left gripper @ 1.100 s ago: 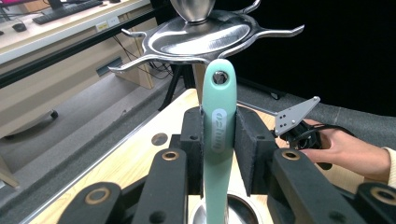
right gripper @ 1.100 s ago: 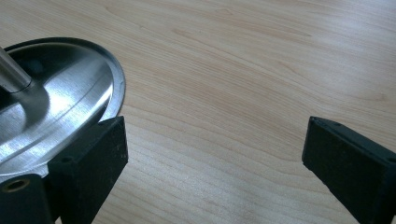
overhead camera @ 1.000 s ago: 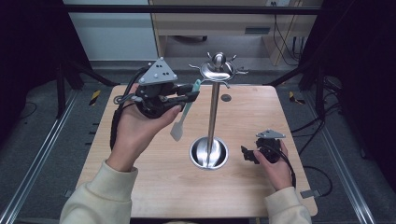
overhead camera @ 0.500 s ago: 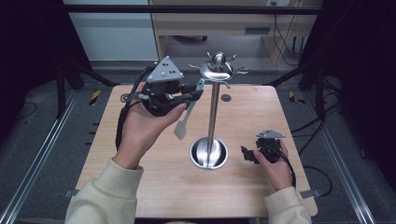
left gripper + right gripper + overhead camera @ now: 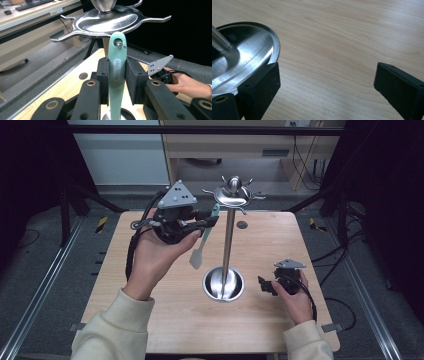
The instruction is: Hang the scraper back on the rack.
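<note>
My left gripper [image 5: 212, 220] is raised beside the top of a steel hook stand [image 5: 229, 237] and is shut on the mint-green handle of a spatula [image 5: 214, 214]. The pale blade [image 5: 196, 258] hangs down beside the pole. In the left gripper view both pads clamp the spatula [image 5: 117, 72], and a hook tip [image 5: 120, 45] shows through the hole at the handle's end, just under the stand's spoked top disc [image 5: 107, 21]. My right gripper [image 5: 264, 285] rests on the table right of the stand's round base [image 5: 223, 284]. It is open [image 5: 327, 82] with bare wood between the pads.
The wooden table [image 5: 280, 245] has a small dark hole [image 5: 242, 225] behind the stand. The stand's base [image 5: 244, 55] lies close to the right gripper's left pad. Metal rails and dark floor surround the table; a desk stands behind it.
The left gripper has shifted slightly right toward the stand's top, carrying the spatula with it. The right hand and gripper have not moved.
</note>
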`<state>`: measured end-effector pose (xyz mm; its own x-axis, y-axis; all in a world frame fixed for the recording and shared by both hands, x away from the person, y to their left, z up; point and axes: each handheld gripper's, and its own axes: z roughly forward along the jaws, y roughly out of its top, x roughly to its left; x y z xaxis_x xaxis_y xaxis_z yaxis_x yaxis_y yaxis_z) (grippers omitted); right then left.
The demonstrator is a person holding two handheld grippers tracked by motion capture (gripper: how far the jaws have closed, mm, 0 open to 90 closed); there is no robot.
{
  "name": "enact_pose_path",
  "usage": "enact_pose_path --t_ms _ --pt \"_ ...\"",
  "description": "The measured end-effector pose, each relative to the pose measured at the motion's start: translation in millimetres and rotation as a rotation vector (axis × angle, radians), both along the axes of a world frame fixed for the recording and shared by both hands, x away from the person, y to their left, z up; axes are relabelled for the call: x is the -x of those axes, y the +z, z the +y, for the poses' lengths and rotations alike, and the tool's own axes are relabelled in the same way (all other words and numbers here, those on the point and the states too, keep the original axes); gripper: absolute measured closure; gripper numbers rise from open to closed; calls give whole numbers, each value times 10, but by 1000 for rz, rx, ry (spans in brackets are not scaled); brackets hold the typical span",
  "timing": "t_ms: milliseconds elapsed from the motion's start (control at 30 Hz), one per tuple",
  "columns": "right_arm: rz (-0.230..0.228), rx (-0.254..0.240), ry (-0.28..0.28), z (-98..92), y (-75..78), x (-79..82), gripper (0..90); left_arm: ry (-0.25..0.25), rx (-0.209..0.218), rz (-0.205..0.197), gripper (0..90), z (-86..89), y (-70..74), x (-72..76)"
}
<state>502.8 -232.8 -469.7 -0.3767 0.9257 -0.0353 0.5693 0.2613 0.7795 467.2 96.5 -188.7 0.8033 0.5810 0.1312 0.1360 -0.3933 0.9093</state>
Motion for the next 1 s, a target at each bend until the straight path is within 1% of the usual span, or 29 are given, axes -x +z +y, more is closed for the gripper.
enact_pose_path --t_ms 33,67,100,200,400,433,500,567,700,767,867,1000 --pt "-3 -7 -2 10 9 5 72 0 6 -2 737 0 -8 -2" --pt "-15 -1 8 7 18 4 72 2 14 -3 736 -3 -20 0" --pt "-16 -8 5 19 27 6 72 4 24 -6 736 -9 -33 4" --pt "-13 -4 9 25 20 -1 72 9 35 -11 736 -14 -49 11" --pt "-13 -4 10 6 8 -21 72 3 39 -21 735 3 -63 12" --pt "-9 -5 5 10 9 -19 72 4 45 -22 735 3 -68 12" --pt "-10 -1 11 14 10 -15 72 6 54 -23 735 5 -79 14" --pt "-7 -5 4 24 19 -4 72 10 55 -28 734 6 -84 19" --pt "-11 4 10 19 21 -1 72 14 55 -34 729 5 -85 40" --pt "-12 7 12 21 19 0 72 5 61 -48 700 15 -89 61" --pt "-14 6 13 24 24 6 72 3 69 -70 615 44 -111 105" --pt "-11 6 11 29 21 4 72 12 51 -87 502 76 -197 173"
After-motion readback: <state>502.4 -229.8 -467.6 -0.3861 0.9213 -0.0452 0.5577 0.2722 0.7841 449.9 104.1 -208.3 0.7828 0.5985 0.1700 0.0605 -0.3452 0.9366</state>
